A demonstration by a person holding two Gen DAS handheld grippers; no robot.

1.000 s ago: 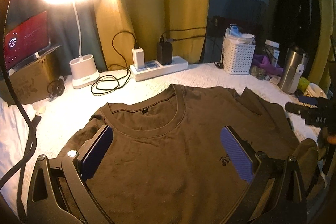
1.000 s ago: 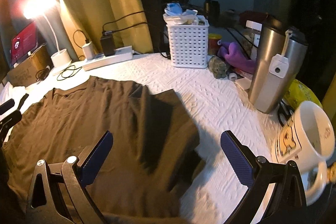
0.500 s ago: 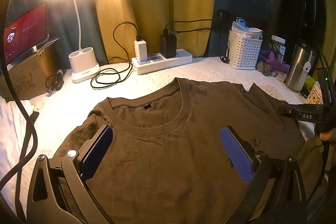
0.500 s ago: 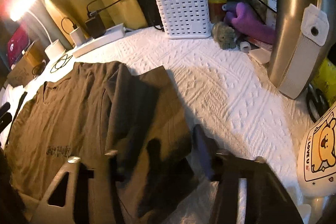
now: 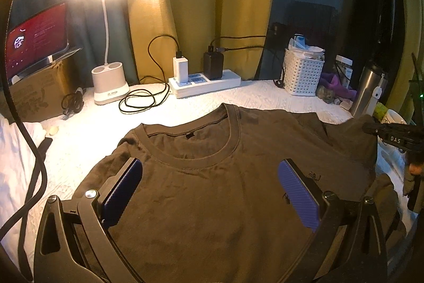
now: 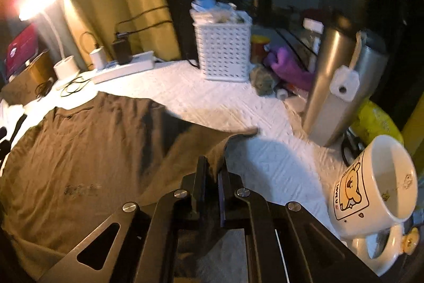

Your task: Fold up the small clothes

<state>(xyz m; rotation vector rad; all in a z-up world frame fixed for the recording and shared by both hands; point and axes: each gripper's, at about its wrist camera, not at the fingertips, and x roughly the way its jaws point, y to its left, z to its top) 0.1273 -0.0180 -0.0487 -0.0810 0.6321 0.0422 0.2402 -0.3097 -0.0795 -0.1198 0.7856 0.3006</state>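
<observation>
A dark brown T-shirt (image 5: 212,190) lies front up on the white textured cover, collar toward the back. My left gripper (image 5: 209,190) is open, its blue pads hovering over the chest just below the collar. My right gripper (image 6: 213,171) is shut on the shirt's right sleeve edge (image 6: 220,147) and lifts it off the cover; the sleeve cloth rises in a fold toward the jaws. The shirt body (image 6: 79,155) spreads to the left in the right wrist view. The right gripper's body also shows at the right edge of the left wrist view (image 5: 394,137).
At the back stand a lit desk lamp (image 5: 108,86), a power strip with chargers (image 5: 204,81), a white basket (image 6: 222,52), a steel flask (image 6: 331,86) and a bear mug (image 6: 371,187) close on the right. A cardboard box with a tablet (image 5: 34,86) sits at the left.
My right gripper went from open above the sleeve to shut on its edge and has raised it. My left gripper pulled back slightly and stays open over the chest.
</observation>
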